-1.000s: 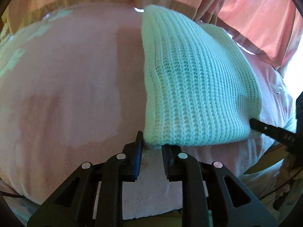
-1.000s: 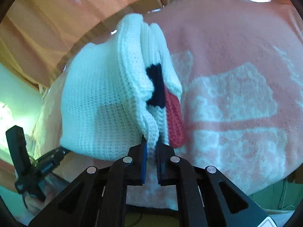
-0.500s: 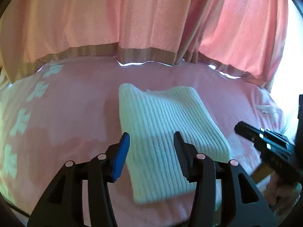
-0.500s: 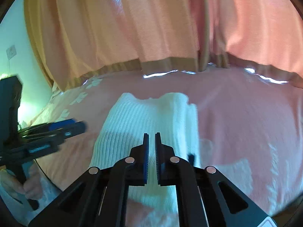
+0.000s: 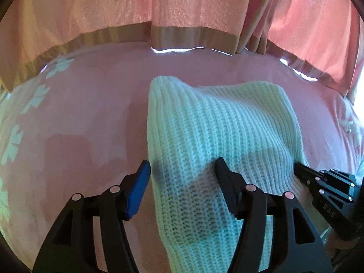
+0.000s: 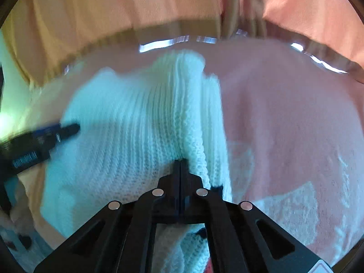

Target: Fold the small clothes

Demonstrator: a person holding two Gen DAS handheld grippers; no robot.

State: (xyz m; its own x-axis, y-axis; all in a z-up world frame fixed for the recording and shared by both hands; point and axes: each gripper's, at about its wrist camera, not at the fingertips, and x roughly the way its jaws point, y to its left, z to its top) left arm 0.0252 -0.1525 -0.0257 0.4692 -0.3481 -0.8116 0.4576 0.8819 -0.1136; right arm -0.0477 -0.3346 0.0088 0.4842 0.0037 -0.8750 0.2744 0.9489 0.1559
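Note:
A folded white knit garment (image 5: 218, 136) lies on the pink patterned bed cover (image 5: 79, 113). My left gripper (image 5: 183, 174) is open, its two fingers straddling the garment's near left edge just above it. My right gripper (image 6: 180, 165) is shut, its tips pressed against the folded knit (image 6: 136, 125) next to a raised fold; whether fabric is pinched between them is hidden. The right gripper also shows at the right of the left wrist view (image 5: 318, 182), at the garment's right edge. The left gripper shows blurred at the left of the right wrist view (image 6: 45, 134).
Pink curtains (image 5: 182, 4) with a tan hem hang behind the bed. The cover carries pale leaf prints (image 5: 13, 141) at the left. A bright wall (image 6: 9, 68) lies at the far left of the right wrist view.
Both grippers pulled back from the garment and have now come down close to it again. The left gripper opened wide. The right gripper has closed fully. The garment lies folded flat.

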